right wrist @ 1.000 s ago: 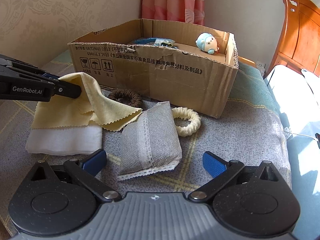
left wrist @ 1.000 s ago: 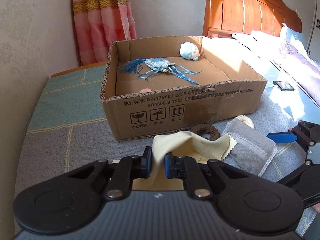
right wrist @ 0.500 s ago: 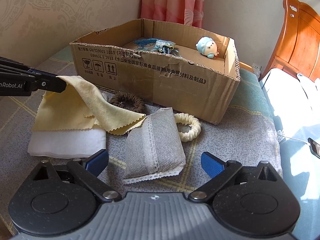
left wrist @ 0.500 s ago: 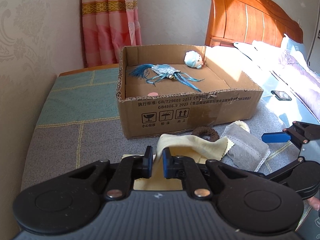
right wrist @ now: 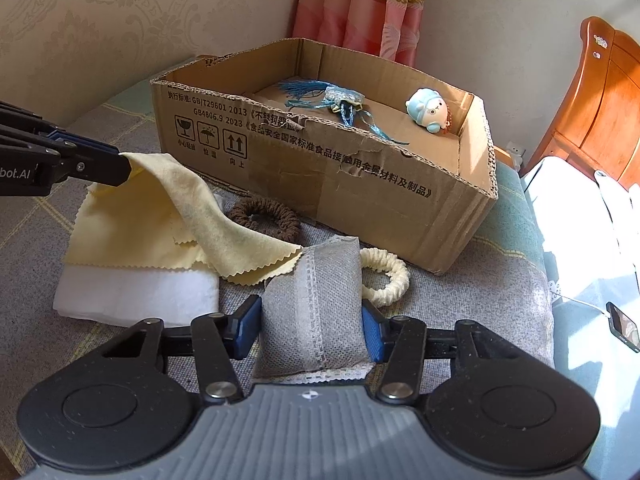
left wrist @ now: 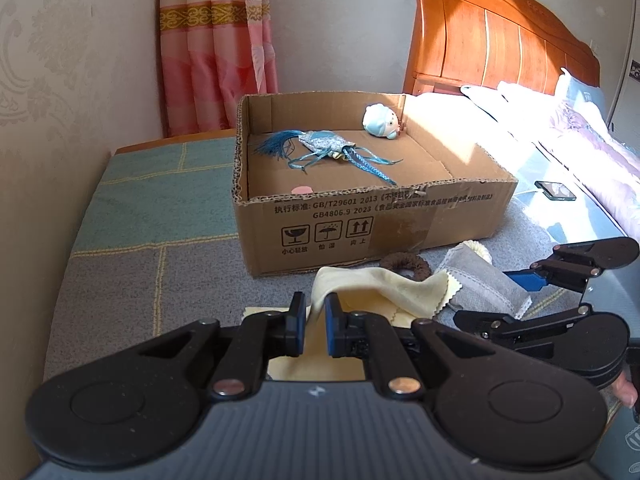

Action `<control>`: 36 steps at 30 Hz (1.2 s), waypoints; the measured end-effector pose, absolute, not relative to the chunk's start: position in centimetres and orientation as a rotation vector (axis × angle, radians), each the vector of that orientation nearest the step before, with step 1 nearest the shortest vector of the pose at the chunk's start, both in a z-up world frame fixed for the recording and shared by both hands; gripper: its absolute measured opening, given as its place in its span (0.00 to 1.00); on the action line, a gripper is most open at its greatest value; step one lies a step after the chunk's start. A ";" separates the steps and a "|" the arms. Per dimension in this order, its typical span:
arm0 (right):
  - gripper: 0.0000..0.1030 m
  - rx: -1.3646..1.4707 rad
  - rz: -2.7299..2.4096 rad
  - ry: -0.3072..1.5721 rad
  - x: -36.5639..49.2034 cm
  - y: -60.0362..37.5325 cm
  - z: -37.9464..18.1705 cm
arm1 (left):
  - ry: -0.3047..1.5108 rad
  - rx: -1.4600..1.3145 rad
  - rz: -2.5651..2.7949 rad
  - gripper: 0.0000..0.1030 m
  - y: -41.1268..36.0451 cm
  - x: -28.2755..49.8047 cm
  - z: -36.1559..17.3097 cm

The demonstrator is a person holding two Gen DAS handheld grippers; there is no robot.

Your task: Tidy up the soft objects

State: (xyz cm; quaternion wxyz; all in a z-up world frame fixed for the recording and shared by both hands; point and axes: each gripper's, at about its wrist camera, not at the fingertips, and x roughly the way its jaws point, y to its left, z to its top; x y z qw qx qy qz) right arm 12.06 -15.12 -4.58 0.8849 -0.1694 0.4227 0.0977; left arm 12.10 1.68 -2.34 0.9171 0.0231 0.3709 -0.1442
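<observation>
My left gripper [left wrist: 315, 330] is shut on a corner of the yellow cloth [left wrist: 384, 288] and lifts it; the cloth [right wrist: 208, 220] drapes down from its fingers [right wrist: 108, 168]. My right gripper [right wrist: 310, 332] has its blue pads against both sides of the grey pouch [right wrist: 316, 312], which rests on the bed; the pouch also shows in the left wrist view [left wrist: 480, 284]. The cardboard box [right wrist: 360, 176] behind holds a blue tasselled sachet [right wrist: 340, 98] and a blue plush toy [right wrist: 426, 110].
A white folded cloth [right wrist: 136, 296] lies under the yellow one. A brown scrunchie [right wrist: 264, 216] and a cream scrunchie [right wrist: 386, 280] lie before the box. A phone [left wrist: 556, 190] lies at the right. The wooden headboard [left wrist: 492, 40] and pink curtain [left wrist: 216, 48] stand behind.
My right gripper moved forward and closed around the grey pouch. My left gripper rose and pulled back a little, lifting the yellow cloth higher.
</observation>
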 end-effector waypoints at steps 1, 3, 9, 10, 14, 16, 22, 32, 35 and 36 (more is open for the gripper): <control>0.50 -0.354 0.203 0.878 12.0 -15.0 -4.5 | 0.763 0.048 -0.298 0.08 1.7 12.1 -2.3; 0.48 -0.358 0.206 0.879 11.9 -15.0 -4.3 | 0.764 0.050 -0.302 0.08 1.7 12.0 -2.2; 0.44 -0.355 0.219 0.873 11.5 -15.2 -3.4 | 0.764 0.063 -0.311 0.08 1.6 11.6 -1.8; 0.44 -0.351 0.224 0.870 11.3 -15.3 -3.2 | 0.764 0.066 -0.313 0.08 1.5 11.6 -1.8; 0.44 -0.351 0.234 0.859 10.8 -15.6 -2.3 | 0.767 0.079 -0.322 0.08 1.3 11.2 -1.6; 0.44 -0.354 0.237 0.853 10.6 -15.6 -2.0 | 0.769 0.085 -0.327 0.08 1.2 11.1 -1.5; 0.44 -0.363 0.235 0.870 10.1 -15.9 -2.2 | 0.768 0.090 -0.333 0.08 1.1 10.8 -1.3; 0.44 -0.349 0.244 0.873 9.5 -16.5 -1.8 | 0.769 0.119 -0.344 0.08 1.1 10.5 -1.0; 0.44 -0.363 0.257 0.862 9.3 -16.5 -1.3 | 0.778 0.126 -0.334 0.08 1.4 10.4 -0.9; 0.44 -0.369 0.262 0.857 9.2 -16.5 -1.1 | 0.781 0.126 -0.331 0.08 1.5 10.4 -0.9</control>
